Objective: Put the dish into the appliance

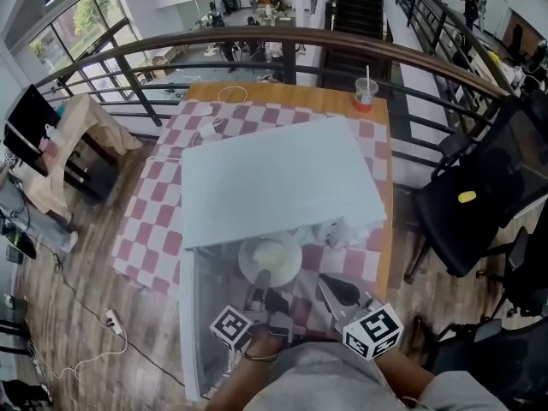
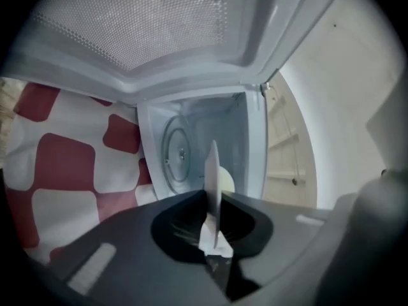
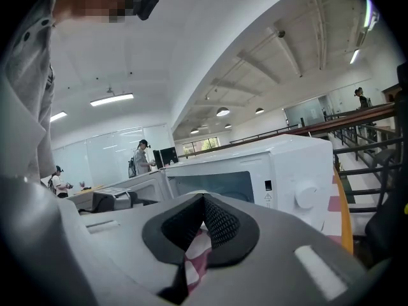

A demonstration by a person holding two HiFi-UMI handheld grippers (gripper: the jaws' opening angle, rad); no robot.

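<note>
The appliance's door (image 1: 192,315) stands swung out along the near left part of the counter (image 1: 291,92), over the red-and-white checked cloth (image 1: 145,221). In the left gripper view its mesh panel (image 2: 140,24) fills the top of the picture.

The left tool (image 1: 264,282) has its jaws pressed nearly together on the rim of the white dish (image 1: 270,259). The dish hangs just in front of the appliance's (image 1: 282,178) open mouth and is not inside. The left gripper view shows the dish (image 2: 212,171) edge-on between the pads. Beyond it are the cavity and the round turntable (image 2: 178,153), which the head view hides under the appliance's top.

The right tool (image 1: 334,288) is just to the right of the dish, near the counter's near edge. Its jaw tips meet with nothing between them (image 3: 204,199), and only checked cloth shows through the gap below. That view alone shows the appliance's front dial (image 3: 306,196).

A cup (image 1: 366,92) stands at the far right corner. A black chair (image 1: 479,195) sits beyond the right edge.
</note>
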